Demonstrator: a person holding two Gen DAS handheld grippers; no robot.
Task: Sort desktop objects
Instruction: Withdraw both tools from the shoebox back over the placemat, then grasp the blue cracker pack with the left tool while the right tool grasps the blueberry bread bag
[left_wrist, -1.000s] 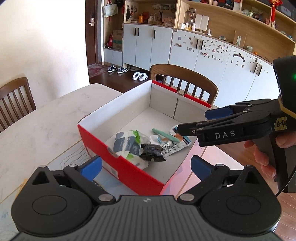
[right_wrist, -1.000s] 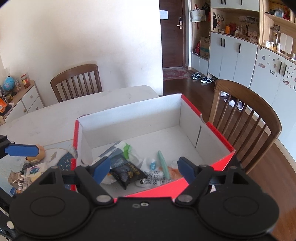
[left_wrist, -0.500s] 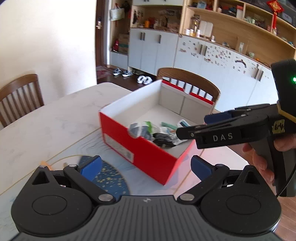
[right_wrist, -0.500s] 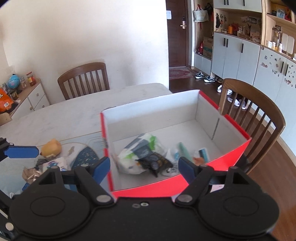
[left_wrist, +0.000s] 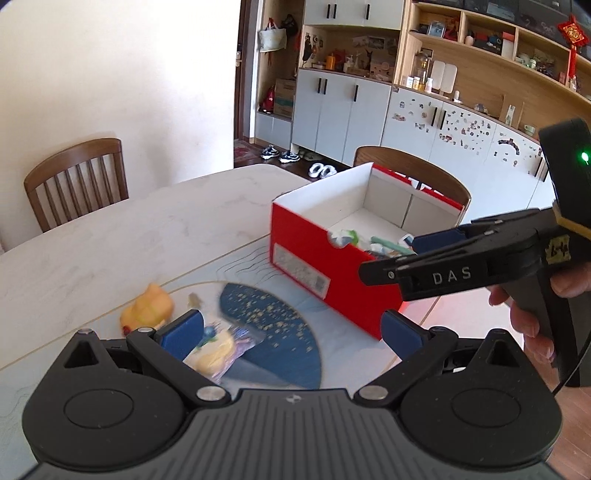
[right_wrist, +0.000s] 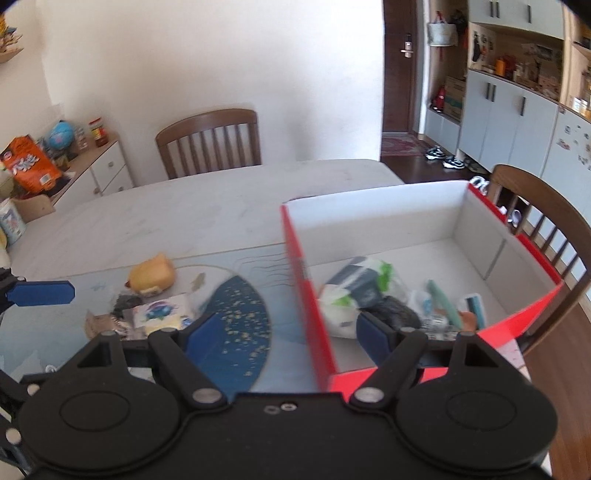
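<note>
Both claws, left (left_wrist: 290, 328) and right (right_wrist: 282, 334), gape wide and empty; the red cardboard box (right_wrist: 491, 325) holds sorted packets, so the next pick is likely the yellow plush toy (right_wrist: 152, 275) lying on the surface (right_wrist: 192, 218)

Left gripper (left_wrist: 290, 330): black housing, ribbed grey centre panel, round silver pivot screws, blue finger pads (left_wrist: 183, 332). Right gripper (right_wrist: 282, 338) was likewise black with blue pads; at 3 o'clock in the left view its side carried white "DAS" lettering, a yellow handwritten label and a green indicator light.
</note>
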